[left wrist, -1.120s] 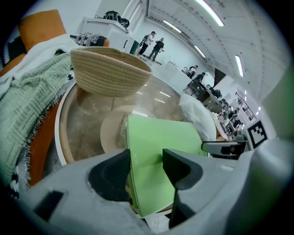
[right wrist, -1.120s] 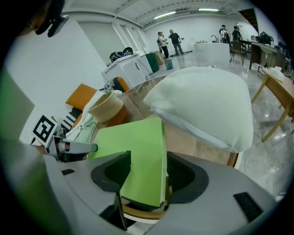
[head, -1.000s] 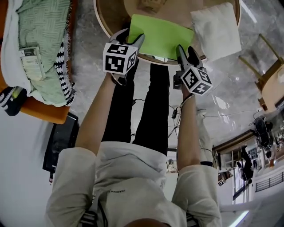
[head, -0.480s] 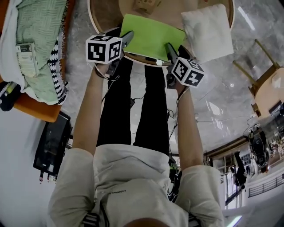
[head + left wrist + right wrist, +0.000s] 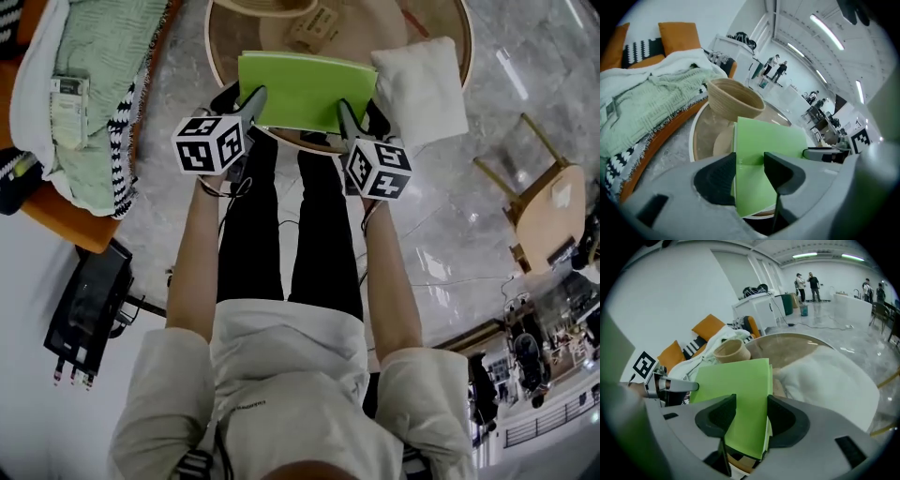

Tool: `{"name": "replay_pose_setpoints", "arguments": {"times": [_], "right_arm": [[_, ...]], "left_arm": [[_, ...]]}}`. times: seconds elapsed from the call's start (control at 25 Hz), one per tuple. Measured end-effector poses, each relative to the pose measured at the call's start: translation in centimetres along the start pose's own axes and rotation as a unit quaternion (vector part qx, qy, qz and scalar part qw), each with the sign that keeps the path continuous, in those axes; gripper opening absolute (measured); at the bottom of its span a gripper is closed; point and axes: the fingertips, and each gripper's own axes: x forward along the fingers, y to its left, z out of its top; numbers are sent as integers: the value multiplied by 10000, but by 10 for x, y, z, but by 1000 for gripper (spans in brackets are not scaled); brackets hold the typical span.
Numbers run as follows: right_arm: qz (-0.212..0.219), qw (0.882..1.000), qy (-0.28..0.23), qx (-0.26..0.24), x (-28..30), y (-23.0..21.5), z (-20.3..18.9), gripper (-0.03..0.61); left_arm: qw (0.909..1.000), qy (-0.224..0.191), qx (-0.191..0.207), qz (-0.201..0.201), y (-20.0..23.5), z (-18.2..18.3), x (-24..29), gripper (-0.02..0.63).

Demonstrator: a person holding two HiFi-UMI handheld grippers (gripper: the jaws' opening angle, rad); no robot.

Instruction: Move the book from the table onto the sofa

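The green book (image 5: 305,89) hangs level just above the near edge of the round wooden table (image 5: 214,52). My left gripper (image 5: 253,97) has the book's near left corner between its jaws, and these jaws are closing on it. In the left gripper view the book (image 5: 764,140) runs between the pads of my left gripper (image 5: 750,165). My right gripper (image 5: 345,111) grips the near right corner. In the right gripper view the book (image 5: 736,380) passes between the pads of my right gripper (image 5: 751,411). The orange sofa (image 5: 58,221), covered by a green blanket (image 5: 98,56), lies to the left.
A white cushion (image 5: 422,80) lies on the table right of the book. A tan bowl (image 5: 733,101) and a small box (image 5: 314,26) sit behind it. A wooden chair (image 5: 544,202) stands to the right. A black device (image 5: 84,300) lies on the floor beside the sofa.
Both grippers have risen with the book between them, and the book has come up off the table's near edge. Both wrists have rolled somewhat.
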Motion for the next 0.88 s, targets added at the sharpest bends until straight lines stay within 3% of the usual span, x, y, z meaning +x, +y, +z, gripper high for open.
{"name": "replay_pose_setpoints", "arguments": {"times": [0.12,0.24,0.4,0.68,0.88], "right_arm": [[269,9978,-277,-544,-16,26,37,207],[578,9932,-284,-971,-41,56,55,207],[1005,9831,-361,-1487,-61,101,91,207],[1799,9508,-171,-2516,-79,216,112,207],[2351,9208,20,-3112,-98,294,103,206]], "left_arm": [[9979,-566,-163,254,-2,21,-40,195],[9940,-868,-450,498,-9,22,-88,195],[9841,-1397,-667,868,-10,35,-147,195],[9545,-2107,-1471,1517,22,16,-257,195],[9247,-2580,-1980,1978,36,-18,-333,195]]}}
